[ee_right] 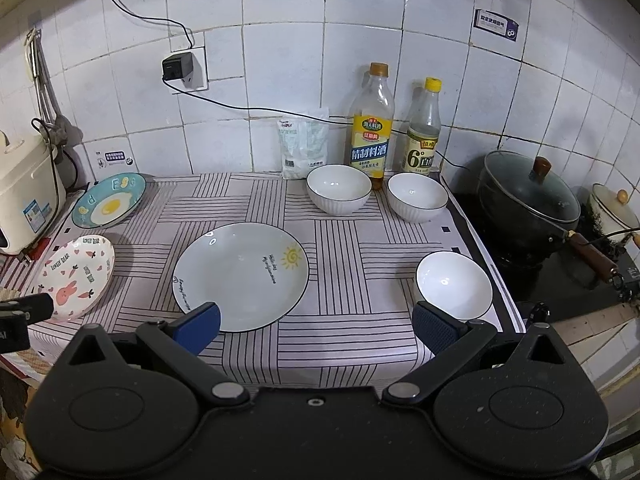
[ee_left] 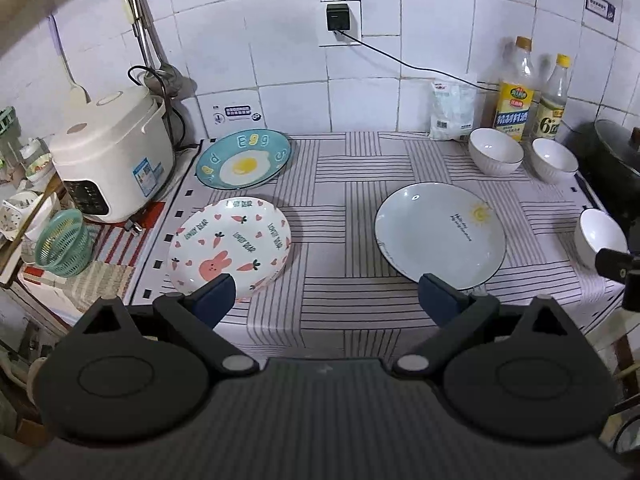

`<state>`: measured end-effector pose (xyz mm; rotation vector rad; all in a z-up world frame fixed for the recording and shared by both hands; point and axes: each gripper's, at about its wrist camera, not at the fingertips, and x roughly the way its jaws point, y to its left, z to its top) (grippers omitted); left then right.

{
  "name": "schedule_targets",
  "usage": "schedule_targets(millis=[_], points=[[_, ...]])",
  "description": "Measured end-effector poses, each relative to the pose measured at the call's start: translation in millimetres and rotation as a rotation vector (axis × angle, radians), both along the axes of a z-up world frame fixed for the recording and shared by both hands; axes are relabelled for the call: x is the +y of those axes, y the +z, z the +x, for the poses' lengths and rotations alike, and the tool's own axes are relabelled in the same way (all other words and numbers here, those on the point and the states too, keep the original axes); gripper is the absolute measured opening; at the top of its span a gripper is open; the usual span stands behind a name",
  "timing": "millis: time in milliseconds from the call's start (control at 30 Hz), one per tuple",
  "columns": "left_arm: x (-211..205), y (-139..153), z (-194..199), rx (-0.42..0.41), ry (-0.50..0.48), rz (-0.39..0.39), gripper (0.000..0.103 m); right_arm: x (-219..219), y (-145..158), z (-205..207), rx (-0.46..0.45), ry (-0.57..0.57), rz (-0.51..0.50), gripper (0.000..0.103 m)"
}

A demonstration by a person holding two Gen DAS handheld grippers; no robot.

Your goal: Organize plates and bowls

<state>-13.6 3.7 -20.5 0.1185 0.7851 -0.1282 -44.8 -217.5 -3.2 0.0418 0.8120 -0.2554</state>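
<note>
state: left hand-held gripper [ee_left: 326,300] and right hand-held gripper [ee_right: 316,330] both released, empty | layout: sun plate [ee_right: 241,276] mid-worktop [ee_right: 344,356]; rabbit plate [ee_left: 230,246], egg plate [ee_left: 243,159] left of it; three bowls right | risk: nearest bowl [ee_right: 454,285] sits near worktop edge, a nudge may tip it off

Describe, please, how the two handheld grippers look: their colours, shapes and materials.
Both the left gripper and the right gripper have matte black bodies with two round housings, angled black link arms on silver pivot pins, and blue textured finger pads. No cables, hands or sleeves are visible.
</note>
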Motion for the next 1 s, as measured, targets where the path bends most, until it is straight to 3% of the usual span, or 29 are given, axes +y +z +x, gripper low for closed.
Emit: schedule_targets(millis=[767, 1000], points=[[15.2, 9.9, 1.9, -0.043, 0.004, -0.12, 0.099, 3.9, -1.2, 0.6, 0.008, -0.001, -0.006, 0.103], [11.3, 15.6, 20.0, -0.051, -0.019, -0.143, 0.099, -1.9, -0.7, 9.7, 0.039, -0.007, 0.01, 0.103]])
